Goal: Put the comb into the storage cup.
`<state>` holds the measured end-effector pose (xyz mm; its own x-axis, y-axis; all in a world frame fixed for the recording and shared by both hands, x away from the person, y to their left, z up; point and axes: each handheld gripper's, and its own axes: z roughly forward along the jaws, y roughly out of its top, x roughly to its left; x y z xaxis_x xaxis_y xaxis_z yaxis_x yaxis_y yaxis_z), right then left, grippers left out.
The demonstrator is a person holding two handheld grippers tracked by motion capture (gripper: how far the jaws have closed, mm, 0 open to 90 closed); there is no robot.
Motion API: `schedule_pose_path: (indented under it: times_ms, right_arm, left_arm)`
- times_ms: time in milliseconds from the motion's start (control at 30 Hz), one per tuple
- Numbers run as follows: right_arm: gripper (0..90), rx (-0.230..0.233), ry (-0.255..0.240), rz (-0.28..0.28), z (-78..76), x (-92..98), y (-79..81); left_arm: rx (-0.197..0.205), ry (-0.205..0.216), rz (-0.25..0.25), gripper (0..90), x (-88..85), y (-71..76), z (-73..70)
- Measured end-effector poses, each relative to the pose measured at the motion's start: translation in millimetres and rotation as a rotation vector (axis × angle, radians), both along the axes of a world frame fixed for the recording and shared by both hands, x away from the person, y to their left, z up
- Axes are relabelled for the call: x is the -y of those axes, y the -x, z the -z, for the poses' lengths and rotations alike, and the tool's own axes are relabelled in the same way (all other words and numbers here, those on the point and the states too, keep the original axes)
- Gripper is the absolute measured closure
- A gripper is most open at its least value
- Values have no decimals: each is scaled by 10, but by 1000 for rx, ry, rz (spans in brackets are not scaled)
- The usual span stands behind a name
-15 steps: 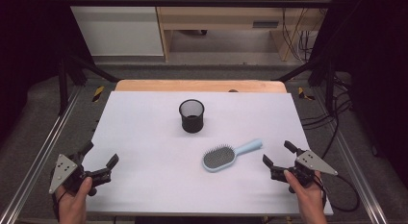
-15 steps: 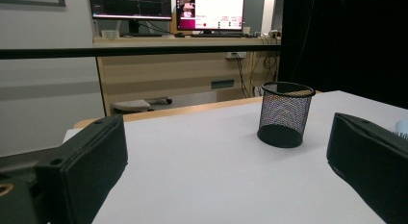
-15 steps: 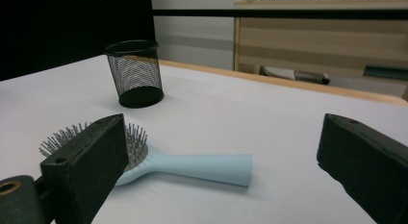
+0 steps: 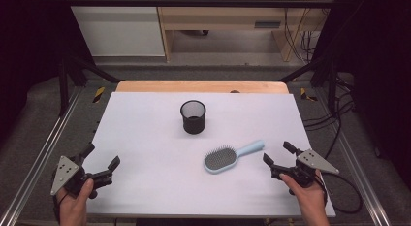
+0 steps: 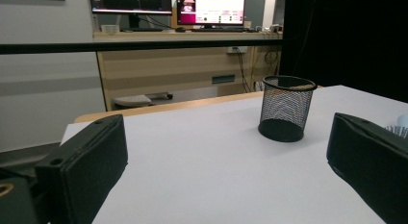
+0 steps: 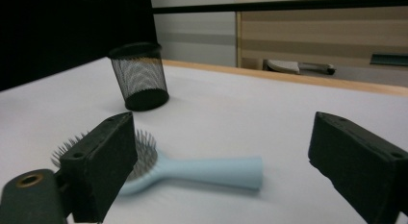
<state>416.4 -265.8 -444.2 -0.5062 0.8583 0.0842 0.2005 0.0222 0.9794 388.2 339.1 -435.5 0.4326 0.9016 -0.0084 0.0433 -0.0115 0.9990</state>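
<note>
Nothing legible anywhere. In the left gripper view, two monitors (image 5: 169, 7) glow at twelve o'clock beyond the surface (image 5: 216, 156), with bright blocks and lines on screen, but every character is too small and blurred to read. The mesh cup (image 5: 285, 107) carries no visible label, and the hairbrush (image 6: 192, 171) shows no brand mark either.
</note>
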Motion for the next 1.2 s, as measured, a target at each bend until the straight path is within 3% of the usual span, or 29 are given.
schedule_pose_path:
  times_ms: [133,367,567,700,867,1000,1200]
  right_arm:
    - [181,13,-4,-7,-263,-87,-115]
    - [361,-2,99,-13,-714,-293,-424]
    - [435,-22,99,23,-893,-402,-676]
    - [503,-33,106,46,-920,-441,-777]
    - [658,-39,118,53,-893,-466,-875]
    - [793,-65,159,35,-788,-456,-981]
    - [879,-132,203,57,-579,-422,-1086]
  left_arm:
    - [-1,16,-7,8,-24,0,3]
    - [0,19,-13,9,-30,9,-5]
    - [2,22,-13,9,-40,6,-2]
    - [1,25,-16,9,-51,1,0]
    - [1,23,-13,9,-43,-2,0]
    - [-3,17,-10,10,-38,-9,4]
    - [0,19,-11,12,-42,-2,1]
